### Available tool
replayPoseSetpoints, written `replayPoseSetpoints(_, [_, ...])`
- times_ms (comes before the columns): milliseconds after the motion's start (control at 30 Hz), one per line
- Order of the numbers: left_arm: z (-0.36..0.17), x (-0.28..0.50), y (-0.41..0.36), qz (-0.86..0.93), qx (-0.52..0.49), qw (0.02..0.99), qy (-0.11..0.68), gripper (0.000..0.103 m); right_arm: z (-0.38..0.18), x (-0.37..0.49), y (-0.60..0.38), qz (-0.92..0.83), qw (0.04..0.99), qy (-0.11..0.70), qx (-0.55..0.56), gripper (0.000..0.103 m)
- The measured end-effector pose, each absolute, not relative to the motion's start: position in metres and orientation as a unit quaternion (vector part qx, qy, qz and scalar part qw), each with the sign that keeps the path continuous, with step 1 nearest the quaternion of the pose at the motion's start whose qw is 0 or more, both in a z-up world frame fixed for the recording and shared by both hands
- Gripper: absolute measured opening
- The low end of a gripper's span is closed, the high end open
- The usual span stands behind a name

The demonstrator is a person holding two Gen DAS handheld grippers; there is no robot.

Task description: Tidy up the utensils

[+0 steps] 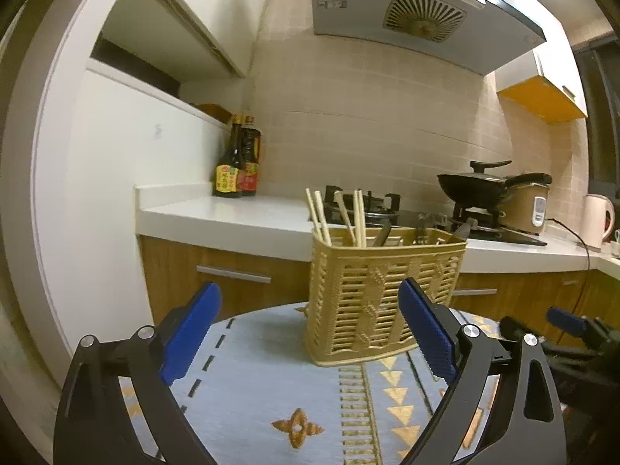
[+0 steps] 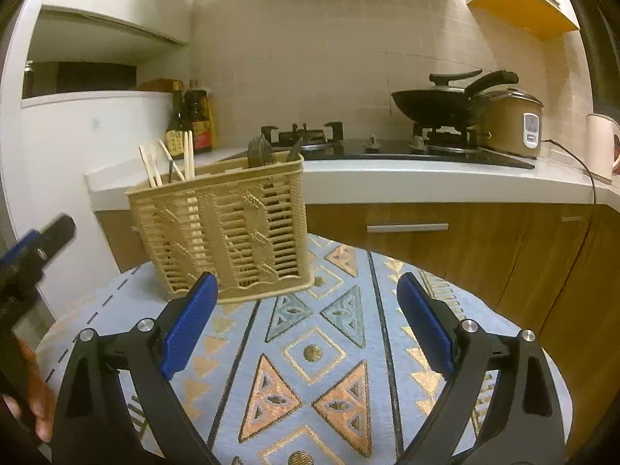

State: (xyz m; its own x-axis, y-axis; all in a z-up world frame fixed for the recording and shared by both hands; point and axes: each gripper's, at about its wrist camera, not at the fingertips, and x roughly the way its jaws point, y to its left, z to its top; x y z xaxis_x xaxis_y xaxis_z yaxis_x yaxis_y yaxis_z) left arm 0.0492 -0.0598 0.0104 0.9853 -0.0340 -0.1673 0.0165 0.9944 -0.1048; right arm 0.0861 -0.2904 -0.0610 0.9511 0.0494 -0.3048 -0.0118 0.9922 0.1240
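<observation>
Standing upright on the patterned cloth [image 2: 310, 352] of a small round table, the woven utensil basket [image 1: 381, 298] was the centre of the job, and it already held most of what could be seen: several pale chopsticks [image 1: 321, 213] leaned together at its left end, and a few darker handles [image 2: 261, 151] poked up from the compartments further right, too dim to name. The left tongs [image 1: 310, 329] hovered just in front of the basket with the blue pads spread wide and nothing between them, the right pad overlapping the basket's front only in the picture. The right tongs [image 2: 306, 325] hung over bare cloth to the right of the basket, also wide open and empty. No loose utensil showed on the cloth in either view. By my reading, the sorting was at or near its end, both tongs having nothing left in hand. The next move would call either for finding a stray piece outside these views or for backing both tongs away without knocking the light basket. Behind stood the white counter [image 1: 232, 213], two sauce bottles [image 1: 236, 162], the stove [image 2: 407, 151] with a black pan [image 2: 438, 106], a rice cooker [image 2: 511, 124] and a kettle [image 1: 598, 219].
</observation>
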Motion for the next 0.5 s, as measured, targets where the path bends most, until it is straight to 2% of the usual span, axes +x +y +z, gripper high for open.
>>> replayPoseSetpoints(500, [0.0013,0.0468,-0.0667,-0.007,-0.020,0.995,0.099,0.093,-0.0640,0.0827,-0.2837,0.019,0.986,0.161,0.050,0.089])
